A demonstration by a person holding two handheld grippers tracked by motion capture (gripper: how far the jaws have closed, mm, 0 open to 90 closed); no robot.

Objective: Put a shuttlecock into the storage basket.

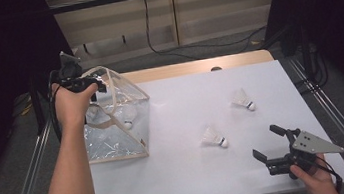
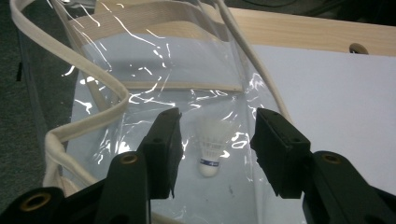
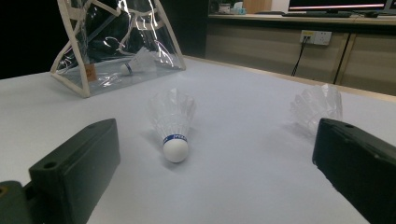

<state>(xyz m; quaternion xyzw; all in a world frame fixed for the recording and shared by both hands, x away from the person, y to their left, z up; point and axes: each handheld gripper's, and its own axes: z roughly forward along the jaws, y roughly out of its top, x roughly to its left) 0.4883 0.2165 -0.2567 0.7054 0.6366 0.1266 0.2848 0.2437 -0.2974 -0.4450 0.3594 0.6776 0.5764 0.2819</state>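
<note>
Shuttlecock lies at 11 o'clock from right gripper, cork toward its released jaws, nearer than left gripper.

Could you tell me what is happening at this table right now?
A person is putting shuttlecocks into a clear bag at the table's left. The left tongs hang open above the bag's mouth, nothing between the jaws, and one shuttlecock in the bag lies below them. The right tongs rest open near the front right of the white table, facing the nearest loose shuttlecock. A second loose shuttlecock lies farther back.
</note>
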